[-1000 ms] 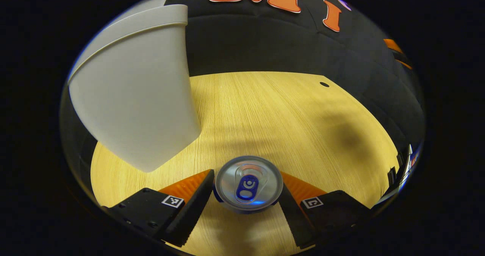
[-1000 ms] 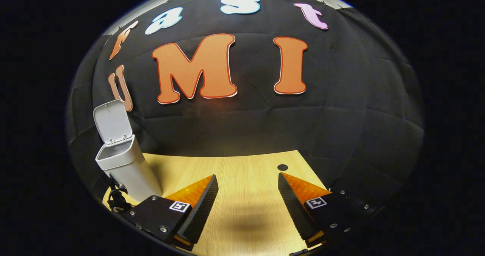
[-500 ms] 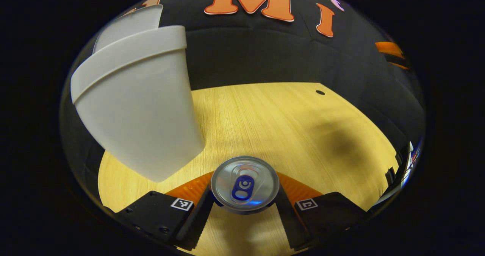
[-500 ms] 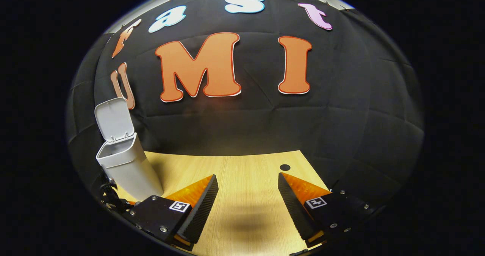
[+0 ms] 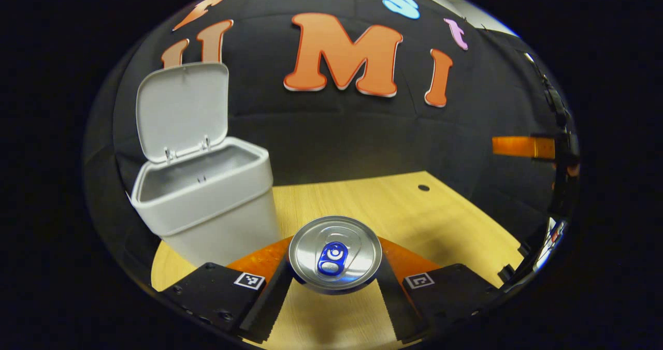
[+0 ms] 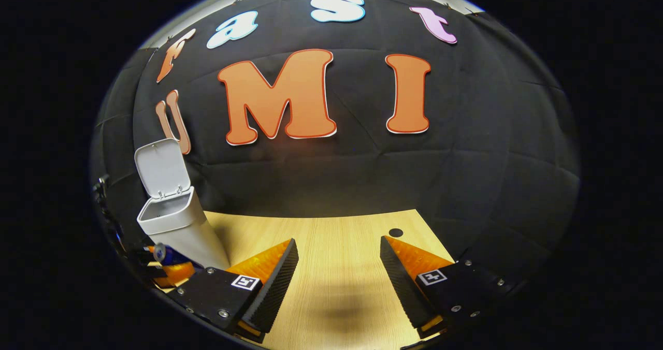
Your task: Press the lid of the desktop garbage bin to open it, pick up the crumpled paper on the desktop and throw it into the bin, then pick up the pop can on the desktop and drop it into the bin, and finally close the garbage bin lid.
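Wooden desk [image 5: 414, 215] | left gripper [image 5: 334, 282] pinches can [image 5: 334, 252] by its sides below the rim, off the desk | thin, light, slick shell: I'd squeeze gently | right gripper [image 6: 339, 282] spread, holding nothing | bin [image 5: 207, 205] just beyond, lid [image 5: 181, 109] up.

Right gripper [image 6: 336, 267] agape — bin [image 6: 173, 220] (lid up) left.
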Available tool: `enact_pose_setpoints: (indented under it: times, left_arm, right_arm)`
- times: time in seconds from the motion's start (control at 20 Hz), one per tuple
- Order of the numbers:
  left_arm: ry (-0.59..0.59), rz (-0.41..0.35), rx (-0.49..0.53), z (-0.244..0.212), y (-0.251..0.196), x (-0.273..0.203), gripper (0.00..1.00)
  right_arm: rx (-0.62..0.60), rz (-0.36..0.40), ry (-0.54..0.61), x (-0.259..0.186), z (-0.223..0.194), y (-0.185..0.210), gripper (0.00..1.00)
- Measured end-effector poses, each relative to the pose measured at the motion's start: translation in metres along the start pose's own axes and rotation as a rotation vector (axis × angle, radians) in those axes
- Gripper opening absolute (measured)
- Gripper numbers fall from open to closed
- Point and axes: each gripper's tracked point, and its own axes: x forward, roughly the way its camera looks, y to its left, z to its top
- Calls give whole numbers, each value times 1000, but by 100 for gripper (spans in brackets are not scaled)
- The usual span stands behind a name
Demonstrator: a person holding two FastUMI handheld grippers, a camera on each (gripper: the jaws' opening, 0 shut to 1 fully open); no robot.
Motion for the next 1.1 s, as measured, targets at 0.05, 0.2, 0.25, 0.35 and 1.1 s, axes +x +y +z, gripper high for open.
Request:
enact_pose_setpoints:
  times: [0.05, 0.2, 0.25, 0.35, 1.1]
  left_arm:
    - [-40, -8, -4, 22, -1, -2, 81]
    - [-125, 6, 2, 76, 12, -17, 81]
    - [-154, 13, 3, 93, 18, -19, 81]
    - [-224, 37, 13, 128, 34, -25, 81]
    - [-250, 330, 78, 156, 198, -16, 80]
  right_arm:
    - [-1, 3, -5, -1, 3, 1, 95]
    - [-8, 10, -22, -1, 12, 4, 95]
    - [-7, 14, -28, -2, 15, 6, 95]
    - [-10, 21, -37, -4, 19, 8, 95]
    - [-52, 48, -17, -2, 21, 28, 100]
